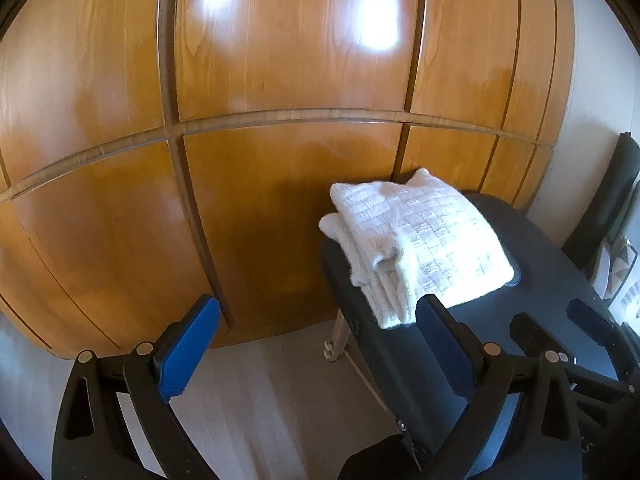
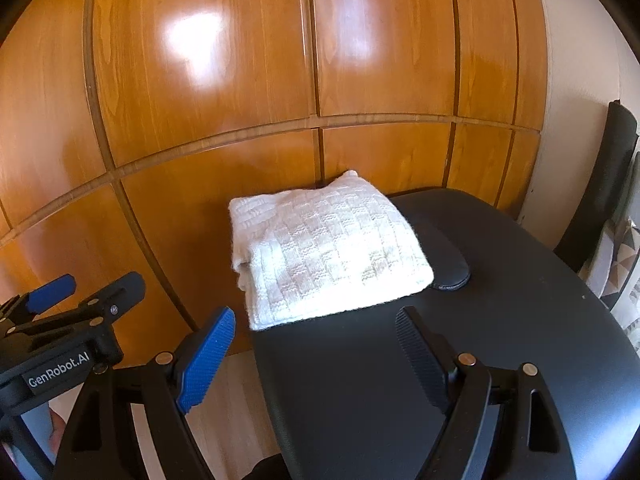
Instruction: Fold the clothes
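Observation:
A white knitted garment (image 1: pixel 416 240) (image 2: pixel 328 248) lies folded in a neat stack at the far left end of a dark padded table (image 1: pixel 536 264) (image 2: pixel 500 320). My left gripper (image 1: pixel 316 340) is open, held short of the stack and partly off the table's left edge, with nothing between its blue pads. My right gripper (image 2: pixel 316 356) is also open and empty, hovering over the table just in front of the garment. The left gripper (image 2: pixel 52 292) shows again at the left of the right wrist view, and the right gripper (image 1: pixel 592 316) at the right of the left wrist view.
Glossy wooden wardrobe doors (image 1: pixel 280 80) (image 2: pixel 280 80) stand right behind the table. A pale floor (image 1: pixel 260 392) lies to the left, with a wooden table leg (image 1: pixel 340 336) below the edge. A dark chair back (image 1: pixel 612 200) (image 2: pixel 604 184) stands by the wall at right.

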The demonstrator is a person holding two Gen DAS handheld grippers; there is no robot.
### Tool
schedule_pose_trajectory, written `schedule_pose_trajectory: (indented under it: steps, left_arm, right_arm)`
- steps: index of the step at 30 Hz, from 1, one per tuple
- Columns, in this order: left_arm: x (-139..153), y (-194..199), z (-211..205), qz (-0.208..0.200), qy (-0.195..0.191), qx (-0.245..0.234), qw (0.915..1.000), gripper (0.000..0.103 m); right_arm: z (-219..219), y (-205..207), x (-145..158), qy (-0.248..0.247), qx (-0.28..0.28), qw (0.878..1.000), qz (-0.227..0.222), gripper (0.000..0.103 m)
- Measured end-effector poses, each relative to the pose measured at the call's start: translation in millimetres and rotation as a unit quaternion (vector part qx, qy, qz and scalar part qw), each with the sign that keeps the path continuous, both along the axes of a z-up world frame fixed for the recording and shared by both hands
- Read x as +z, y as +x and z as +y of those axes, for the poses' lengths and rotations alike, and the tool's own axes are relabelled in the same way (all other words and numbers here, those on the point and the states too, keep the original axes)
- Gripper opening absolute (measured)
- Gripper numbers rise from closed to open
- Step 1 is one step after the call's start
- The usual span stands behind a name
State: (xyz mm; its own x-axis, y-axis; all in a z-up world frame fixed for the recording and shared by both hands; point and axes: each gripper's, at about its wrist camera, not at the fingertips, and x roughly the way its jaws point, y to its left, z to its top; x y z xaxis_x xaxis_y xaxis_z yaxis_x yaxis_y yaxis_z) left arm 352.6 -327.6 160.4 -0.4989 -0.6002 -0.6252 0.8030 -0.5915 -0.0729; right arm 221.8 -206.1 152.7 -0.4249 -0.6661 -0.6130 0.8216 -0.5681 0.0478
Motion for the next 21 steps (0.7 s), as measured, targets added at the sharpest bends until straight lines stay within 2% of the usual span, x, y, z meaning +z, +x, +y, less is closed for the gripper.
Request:
schedule_pose_trajectory:
  steps: [4, 10, 15, 21]
  left_arm:
    - [4, 2, 1, 0.007, 0.002, -0.001, 1.0000, 0.100]
    - [19, 18, 5, 0.046, -0.025, 0.036, 0.9980, 0.100]
    - [22, 21, 2, 0.047, -0.011, 0.048, 0.9977, 0.100]
    - [17, 16, 6, 0.030, 0.019, 0.034, 0.9988, 0.100]
  right_arm:
    - [2, -1, 1, -0.002, -0.008, 1.000, -0.002, 0.085]
    - [7, 2, 7, -0.006, -0.015, 1.000, 0.007, 0.085]
    - [8, 7, 9, -0.007, -0.016, 1.000, 0.009, 0.085]
    - [8, 17, 12, -0.002, -0.013, 1.000, 0.020, 0.085]
